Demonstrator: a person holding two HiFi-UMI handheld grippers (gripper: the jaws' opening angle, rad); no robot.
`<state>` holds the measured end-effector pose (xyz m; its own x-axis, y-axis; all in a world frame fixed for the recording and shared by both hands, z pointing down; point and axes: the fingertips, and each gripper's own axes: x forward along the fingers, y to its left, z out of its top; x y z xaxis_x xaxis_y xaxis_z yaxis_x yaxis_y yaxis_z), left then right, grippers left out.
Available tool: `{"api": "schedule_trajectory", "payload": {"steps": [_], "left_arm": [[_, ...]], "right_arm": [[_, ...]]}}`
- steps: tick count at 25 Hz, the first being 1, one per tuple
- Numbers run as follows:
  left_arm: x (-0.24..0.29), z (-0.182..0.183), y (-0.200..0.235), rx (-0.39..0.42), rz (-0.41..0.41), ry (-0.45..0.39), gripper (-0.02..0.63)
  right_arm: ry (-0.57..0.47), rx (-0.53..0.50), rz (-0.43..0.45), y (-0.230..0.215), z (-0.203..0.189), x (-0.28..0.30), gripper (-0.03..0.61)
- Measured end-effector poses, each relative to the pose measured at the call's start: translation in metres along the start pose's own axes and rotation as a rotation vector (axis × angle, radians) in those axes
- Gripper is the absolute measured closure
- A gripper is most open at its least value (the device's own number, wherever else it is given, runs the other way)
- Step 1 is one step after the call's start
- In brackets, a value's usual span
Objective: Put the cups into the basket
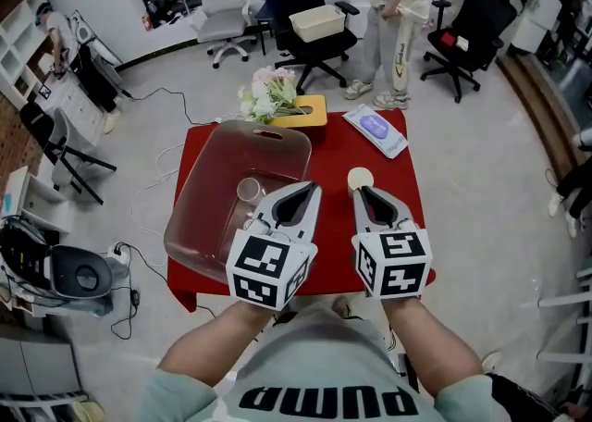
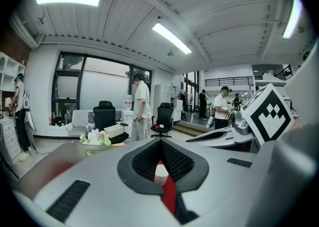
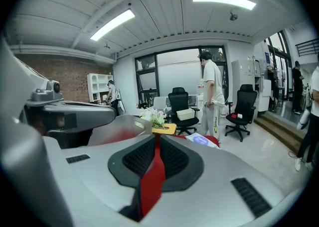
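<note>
Basket (image 1: 199, 217) near rim hidden behind left tool (image 1: 310, 191); clear cup (image 1: 250, 191) inside faint, possibly partly covered.

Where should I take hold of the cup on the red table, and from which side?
Grip the cup across its round side wall, below the rim, coming from the near side with the right gripper, whose fingers are shut and must open first. It seems upright, just ahead of that gripper.

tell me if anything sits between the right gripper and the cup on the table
Nothing visible does. The cup stands on the bare red table, just ahead of the right gripper, whose jaws are shut.
</note>
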<state>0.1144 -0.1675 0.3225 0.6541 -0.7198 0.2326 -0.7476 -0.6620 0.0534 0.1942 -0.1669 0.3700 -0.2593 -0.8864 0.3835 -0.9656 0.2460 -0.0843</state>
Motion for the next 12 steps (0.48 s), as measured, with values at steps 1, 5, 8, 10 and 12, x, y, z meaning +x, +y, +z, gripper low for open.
{"api": "schedule_trajectory", "payload": {"steps": [1, 5, 8, 10, 12], "left_arm": [[0.004, -0.002, -0.007, -0.002, 0.000, 0.002, 0.612], [0.017, -0.013, -0.027, -0.010, 0.007, 0.007, 0.612], [0.028, -0.028, -0.040, -0.017, 0.019, 0.016, 0.612], [0.033, -0.040, -0.046, -0.024, 0.029, 0.026, 0.612], [0.036, -0.050, -0.048, -0.034, 0.040, 0.034, 0.612]], "right_arm": [[0.003, 0.005, -0.007, -0.009, -0.004, -0.004, 0.540], [0.020, 0.002, -0.023, -0.036, -0.023, -0.014, 0.540], [0.033, -0.013, -0.013, -0.048, -0.040, -0.018, 0.540], [0.040, -0.020, -0.004, -0.052, -0.051, -0.018, 0.540], [0.046, -0.025, 0.006, -0.055, -0.058, -0.018, 0.540]]}}
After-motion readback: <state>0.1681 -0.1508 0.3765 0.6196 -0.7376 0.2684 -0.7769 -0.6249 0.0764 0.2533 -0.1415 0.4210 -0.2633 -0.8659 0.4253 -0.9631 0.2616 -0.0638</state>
